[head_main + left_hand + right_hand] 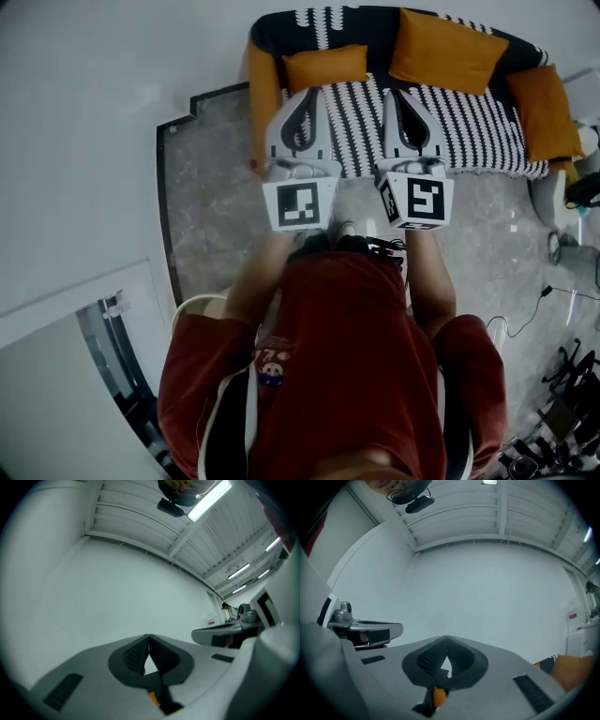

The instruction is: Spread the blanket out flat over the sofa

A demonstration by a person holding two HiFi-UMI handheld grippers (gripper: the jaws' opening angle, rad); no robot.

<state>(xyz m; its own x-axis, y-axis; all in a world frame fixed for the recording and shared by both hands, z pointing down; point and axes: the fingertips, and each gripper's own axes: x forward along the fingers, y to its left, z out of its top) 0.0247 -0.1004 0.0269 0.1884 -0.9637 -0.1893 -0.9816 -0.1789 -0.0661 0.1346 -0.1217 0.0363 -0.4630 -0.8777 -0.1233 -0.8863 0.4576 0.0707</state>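
Observation:
The sofa (pixel 263 94) with orange arms stands at the top of the head view, and the black-and-white patterned blanket (pixel 469 122) lies over its seat and back. Three orange cushions (pixel 325 66) rest along the back. My left gripper (pixel 307 94) and right gripper (pixel 399 92) are held side by side above the sofa's front edge. Both point slightly upward at a white wall. The left gripper (pixel 149 637) is shut, with nothing between its fingers. The right gripper (pixel 446 640) is likewise shut and empty.
The sofa stands on a grey marble floor (pixel 216 187) bordered by a dark strip. Cables and equipment (pixel 567 366) lie at the lower right. An orange cushion (pixel 574 667) shows at the right gripper view's edge. White ceiling beams and strip lights (pixel 208 501) are overhead.

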